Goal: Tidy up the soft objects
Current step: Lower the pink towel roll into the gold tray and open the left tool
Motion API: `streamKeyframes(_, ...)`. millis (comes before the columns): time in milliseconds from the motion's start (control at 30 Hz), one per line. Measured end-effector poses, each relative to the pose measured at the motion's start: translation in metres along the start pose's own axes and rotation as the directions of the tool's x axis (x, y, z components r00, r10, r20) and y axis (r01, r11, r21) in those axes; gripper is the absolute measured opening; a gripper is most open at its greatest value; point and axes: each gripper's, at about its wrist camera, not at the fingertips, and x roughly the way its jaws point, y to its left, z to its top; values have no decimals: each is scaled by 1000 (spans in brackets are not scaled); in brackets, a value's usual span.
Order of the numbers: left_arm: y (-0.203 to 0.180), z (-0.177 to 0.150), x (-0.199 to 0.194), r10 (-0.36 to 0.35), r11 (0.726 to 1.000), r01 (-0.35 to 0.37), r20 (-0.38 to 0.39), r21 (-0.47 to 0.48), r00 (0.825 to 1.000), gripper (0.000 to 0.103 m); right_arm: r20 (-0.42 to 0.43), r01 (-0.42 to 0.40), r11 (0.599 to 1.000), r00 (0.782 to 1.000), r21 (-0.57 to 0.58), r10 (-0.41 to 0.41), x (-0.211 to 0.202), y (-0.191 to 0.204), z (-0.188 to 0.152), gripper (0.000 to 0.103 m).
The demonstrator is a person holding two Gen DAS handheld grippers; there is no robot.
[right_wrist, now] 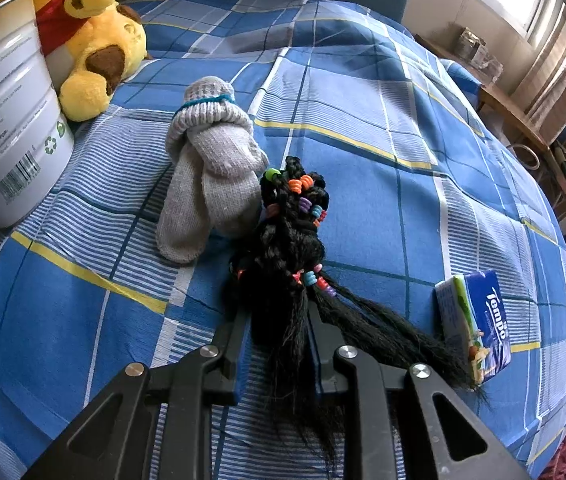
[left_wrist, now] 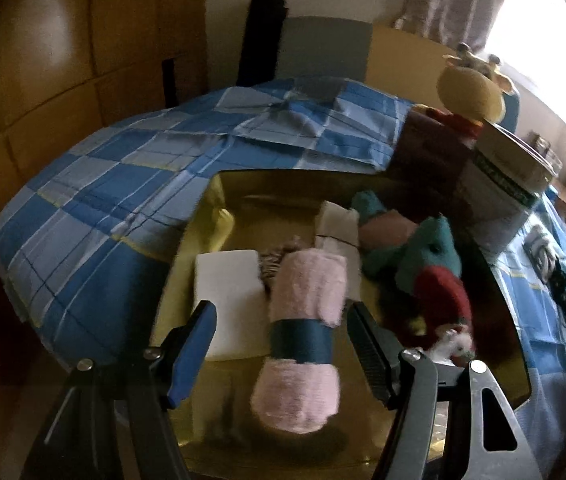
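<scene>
In the left wrist view a rolled pink towel [left_wrist: 303, 332] with a teal band lies in a gold box [left_wrist: 267, 188] on the bed, between the fingers of my open left gripper [left_wrist: 283, 344]; the jaws stand wide and do not touch it. The box also holds a white foam block [left_wrist: 229, 280], a white roll [left_wrist: 337, 228] and a teal plush [left_wrist: 423, 256]. In the right wrist view my right gripper [right_wrist: 277, 340] is shut on a black braided hairpiece [right_wrist: 291, 232] with coloured beads. A grey sock bundle [right_wrist: 211, 156] lies just beyond it.
A white tin [right_wrist: 7, 120] and a yellow plush lion [right_wrist: 91, 36] sit at the far left of the blue checked bedspread [right_wrist: 383, 140]. A tissue pack [right_wrist: 475, 328] lies at the right. A desk and window stand beyond the bed's right side.
</scene>
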Motion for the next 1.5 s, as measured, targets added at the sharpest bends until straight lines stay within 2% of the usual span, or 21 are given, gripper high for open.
streamKeyframes(200,-8,2,1,-18,1000,18,1,26,1000,68,-8,-6,999,1000,46,6,0,-6,2,15)
streamKeyframes(367,-4,6,0,-42,999,41,16,18,999,68,-8,-3,986,1000,169,5,-7,-30,10,11)
streamKeyframes(533,1,10,0,-65,998,65,24,4,998,68,18,6,976,1000,219,-10,-29,-44,42,11)
streamKeyframes(633,5,12,1,-81,997,81,20,-8,997,68,49,25,979,998,204,-36,-47,-41,78,10)
streamKeyframes(767,11,13,-2,-91,995,92,27,-25,995,68,107,82,983,989,165,-101,-72,-22,147,9)
streamKeyframes(833,15,14,-2,-94,995,95,27,-36,995,68,148,100,984,981,145,-122,-86,-8,178,4)
streamKeyframes(967,21,16,-2,-100,993,101,29,-55,995,68,258,135,986,954,94,-155,-126,36,252,4)
streamKeyframes(1067,24,15,-1,-112,991,113,26,-69,993,68,341,107,992,932,73,-126,-155,70,300,1)
streamKeyframes(1167,26,14,0,-129,988,131,28,-80,991,68,402,71,996,912,53,-87,-177,92,319,1)
streamKeyframes(1233,26,14,1,-136,987,138,29,-80,990,68,387,101,993,915,52,-114,-175,94,320,1)
streamKeyframes(1267,25,14,2,-141,987,143,26,-79,990,68,365,106,993,923,56,-119,-168,91,317,1)
streamKeyframes(1333,22,14,2,-146,986,148,23,-72,989,68,252,74,997,964,35,-81,-137,82,301,2)
streamKeyframes(1367,21,14,1,-142,987,144,28,-69,989,68,200,71,997,977,29,-76,-119,77,293,5)
streamKeyframes(1433,18,15,1,-138,988,139,25,-68,990,68,117,39,999,992,39,-43,-86,64,273,16)
streamKeyframes(1500,16,16,0,-124,990,125,26,-67,992,68,41,-27,999,999,42,25,-51,54,249,19)
